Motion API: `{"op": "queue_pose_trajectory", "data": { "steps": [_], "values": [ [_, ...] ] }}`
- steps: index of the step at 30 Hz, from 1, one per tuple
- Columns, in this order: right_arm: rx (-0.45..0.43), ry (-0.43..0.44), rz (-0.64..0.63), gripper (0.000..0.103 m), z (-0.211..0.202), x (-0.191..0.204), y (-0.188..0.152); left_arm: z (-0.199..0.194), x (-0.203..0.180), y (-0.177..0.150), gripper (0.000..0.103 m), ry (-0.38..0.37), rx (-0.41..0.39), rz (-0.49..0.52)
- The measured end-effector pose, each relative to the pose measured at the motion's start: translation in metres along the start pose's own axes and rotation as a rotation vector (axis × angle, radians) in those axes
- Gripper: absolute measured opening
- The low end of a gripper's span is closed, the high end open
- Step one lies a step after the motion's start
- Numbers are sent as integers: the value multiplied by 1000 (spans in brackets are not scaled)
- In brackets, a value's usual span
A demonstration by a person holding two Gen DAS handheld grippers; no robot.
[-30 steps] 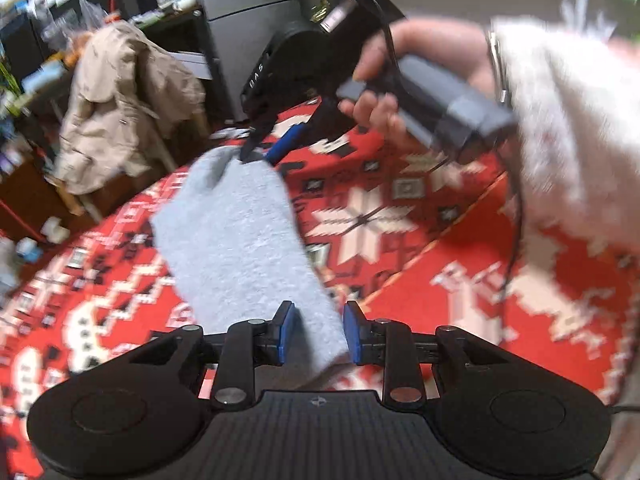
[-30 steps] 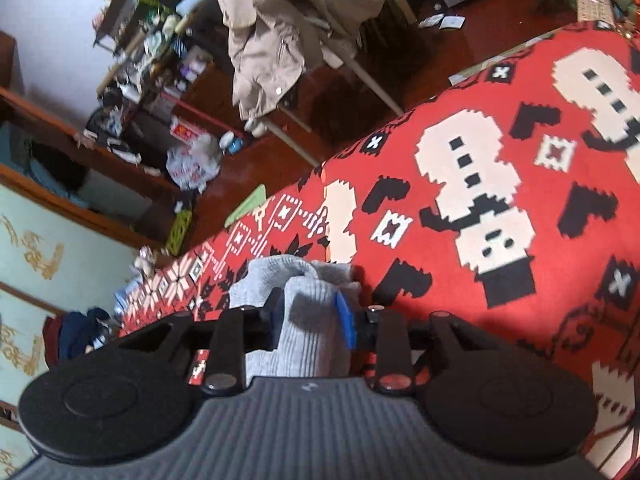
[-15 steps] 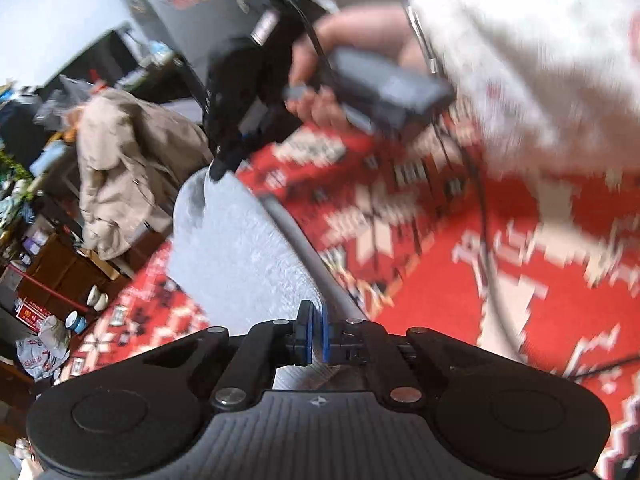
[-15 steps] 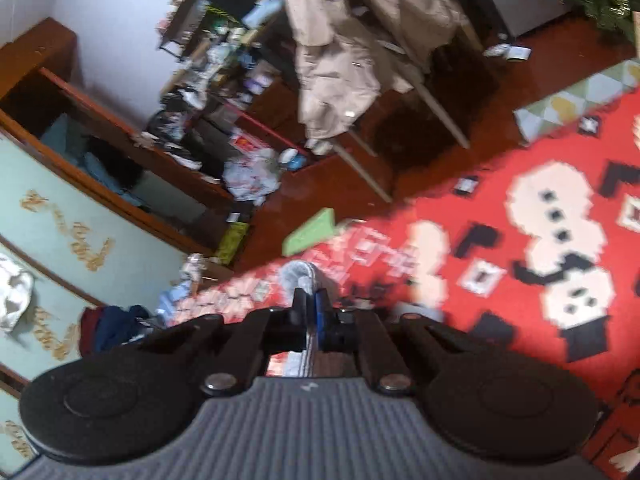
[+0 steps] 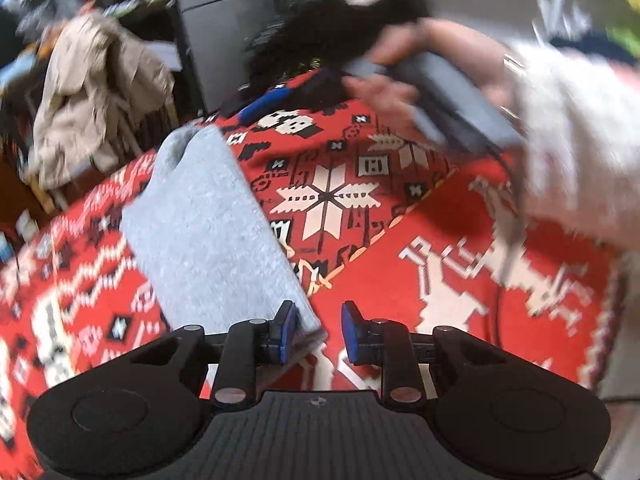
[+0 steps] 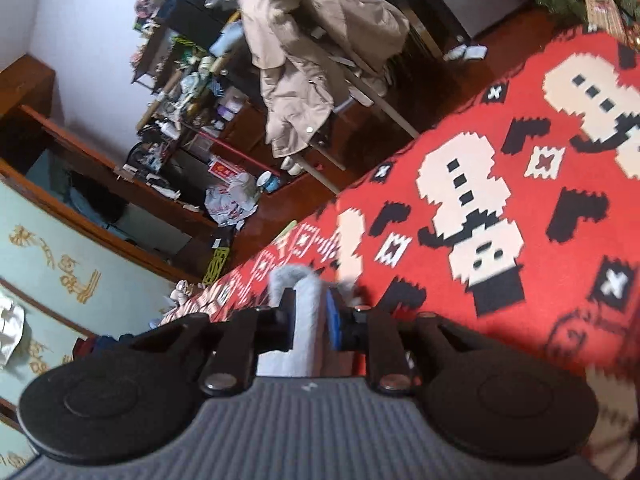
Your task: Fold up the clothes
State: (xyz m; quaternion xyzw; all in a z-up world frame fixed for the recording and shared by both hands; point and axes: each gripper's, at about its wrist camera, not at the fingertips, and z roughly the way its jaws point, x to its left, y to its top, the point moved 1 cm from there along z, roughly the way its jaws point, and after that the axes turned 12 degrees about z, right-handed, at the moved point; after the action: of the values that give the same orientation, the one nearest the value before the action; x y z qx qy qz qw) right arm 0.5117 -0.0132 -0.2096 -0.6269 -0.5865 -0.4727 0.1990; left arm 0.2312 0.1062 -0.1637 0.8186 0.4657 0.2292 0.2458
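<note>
A grey fleece cloth (image 5: 208,232) lies in a long strip on the red patterned cover (image 5: 400,280). My left gripper (image 5: 318,330) hovers at the strip's near end. Its jaws are opening; the cloth's near corner rests against the left pad and there is a gap to the right one. At the far end is my right gripper (image 5: 256,108), blurred, held by a hand (image 5: 384,88) in a white fuzzy sleeve. In the right wrist view the right gripper (image 6: 311,318) has its jaws opening, with a bunch of the grey cloth (image 6: 296,276) still standing between the pads.
The cover's edge (image 6: 360,184) drops to a wooden floor. Beyond it a chair with a beige coat (image 6: 312,60) stands in front of cluttered shelves (image 6: 180,92). A grey cabinet (image 5: 228,20) stands behind the far end of the cover.
Half a second ago both grippers were pinched shut on the raised cloth. Now both pairs of jaws stand apart, and the cloth has come down onto the cover.
</note>
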Motion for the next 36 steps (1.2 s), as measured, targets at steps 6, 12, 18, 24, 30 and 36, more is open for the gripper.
{"op": "queue_pose_trajectory", "data": {
  "steps": [6,12,18,24,30,36],
  "values": [
    [48,-36,-67,21,-45,13,-64,-38,26,-27,30,-29,-77,-189],
    [58,-50,-28,27,-77,10,-140,-44,46,-62,31,39,-49,-252],
    [59,-28,72,30,-72,8,-168,-26,46,-67,31,79,-56,-235],
    [69,-101,87,4,-56,8,-172,-10,54,-73,3,77,-33,-272],
    [24,-111,103,3,-67,3,-173,-18,61,-85,2,61,-64,-332],
    [49,-137,65,3,-55,8,-178,-17,61,-88,2,29,-75,-365]
  ]
}}
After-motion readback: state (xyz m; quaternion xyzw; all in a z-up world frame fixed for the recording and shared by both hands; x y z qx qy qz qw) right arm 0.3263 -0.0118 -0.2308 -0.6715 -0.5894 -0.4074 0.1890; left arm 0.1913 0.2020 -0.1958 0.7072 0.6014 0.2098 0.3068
